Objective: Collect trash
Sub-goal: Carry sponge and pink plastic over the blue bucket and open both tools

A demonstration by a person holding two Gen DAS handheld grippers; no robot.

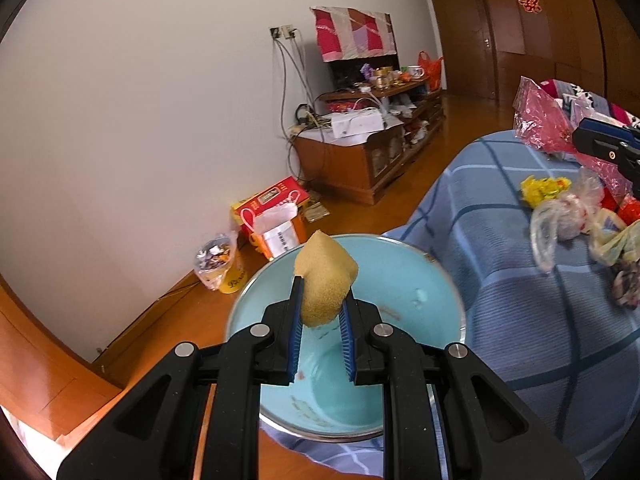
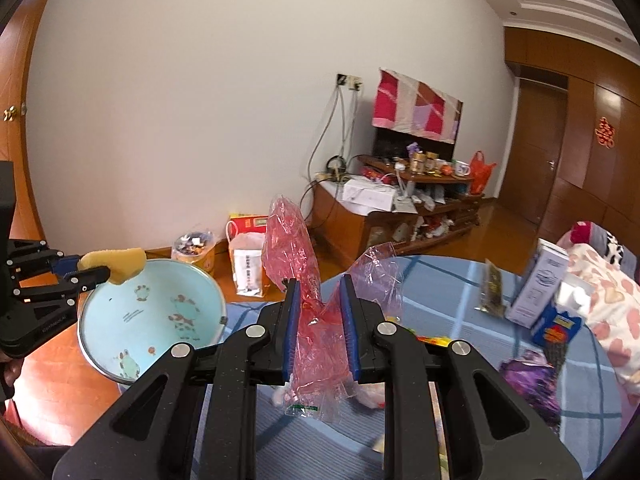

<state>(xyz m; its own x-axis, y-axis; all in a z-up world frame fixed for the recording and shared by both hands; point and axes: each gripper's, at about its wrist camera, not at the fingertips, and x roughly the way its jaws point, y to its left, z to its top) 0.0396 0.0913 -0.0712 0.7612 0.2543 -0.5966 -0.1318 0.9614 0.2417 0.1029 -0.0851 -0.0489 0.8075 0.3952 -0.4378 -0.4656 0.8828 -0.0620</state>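
Beside the blue checked bedspread, with the left gripper pinching the sponge over the basin and the right gripper clamping the red plastic wrapper beside the basin, you are centring each over the basin before releasing.

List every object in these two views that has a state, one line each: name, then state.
Left gripper: shut on the sponge.
Sponge: held above the basin.
Basin: upright, holding no trash that shows.
Right gripper: shut on the red plastic wrapper.
Red plastic wrapper: crumpled, held above the bed.
White box: standing upright on the bed.
Clear bag: crumpled, lying on the bed.
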